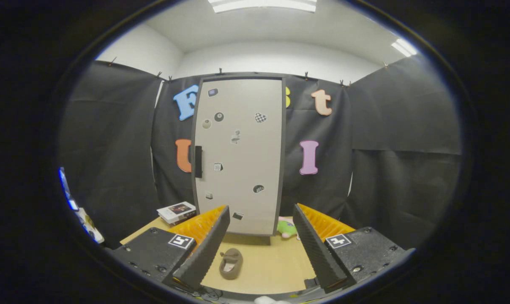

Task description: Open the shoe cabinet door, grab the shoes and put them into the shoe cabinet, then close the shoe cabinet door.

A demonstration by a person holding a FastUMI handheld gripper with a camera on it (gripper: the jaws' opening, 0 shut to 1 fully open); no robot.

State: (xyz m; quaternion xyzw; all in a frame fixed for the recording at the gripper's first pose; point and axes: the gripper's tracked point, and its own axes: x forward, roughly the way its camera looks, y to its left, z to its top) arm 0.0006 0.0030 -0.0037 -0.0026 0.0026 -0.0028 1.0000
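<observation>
The hand-held gripper (261, 249) was held level above the bench (276, 266), pointing straight at the shoe cabinet (240, 156), its two fingers spread wide apart with nothing between them. A small brown shoe (230, 263) lay on the bench in the gap between the fingers, closer to the left one, short of the cabinet. The cabinet door (246, 126) stood shut — a dark handle (198, 161) on its left edge, small stickers scattered over its face, too small to make out. The left finger cut off part of a stack of books (176, 212) beside the cabinet; the right finger hid most of a green and pink soft toy (287, 228) at the cabinet's foot.
</observation>
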